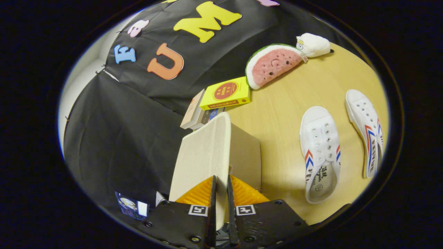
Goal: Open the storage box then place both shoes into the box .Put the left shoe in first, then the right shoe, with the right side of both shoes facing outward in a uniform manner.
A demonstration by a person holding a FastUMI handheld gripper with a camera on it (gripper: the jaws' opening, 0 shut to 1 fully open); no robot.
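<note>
A: So, lid [204, 155] first. It stands on edge, raised off the box [247, 152], and its thin rim runs straight down between the two fingers. The gripper [220, 193] is clamped on that rim; both pads look pressed to it, one each side.

B: Box position?

A: Just beyond the fingers, body at about 1 o'clock from the tips. The lid rises at 12 and leans slightly toward 11. I cannot see the hinge or the box's inside.

B: Judgement on the step?

A: Opening is in hand, not finished. To do it well: swing the lid in an arc about its hinge line rather than pulling straight, so the box does not drag across the table [287, 103]. Hold the pinch square on the rim; the edge is thin and could twist out. Carry it past upright toward 11 so it stays back when released.

B: Obstacles?

A: A stack of books [225, 94] sits close behind the lid at 12; it may stop the swing. The melon toy [273, 64] and a white plush [313, 45] are farther off, at 1.

B: Shoes?

A: Near shoe [320, 152] at 3, far shoe [365, 128] beyond it, also 3, both on the table, well apart from the box. Which is the left I cannot tell for certain.
</note>
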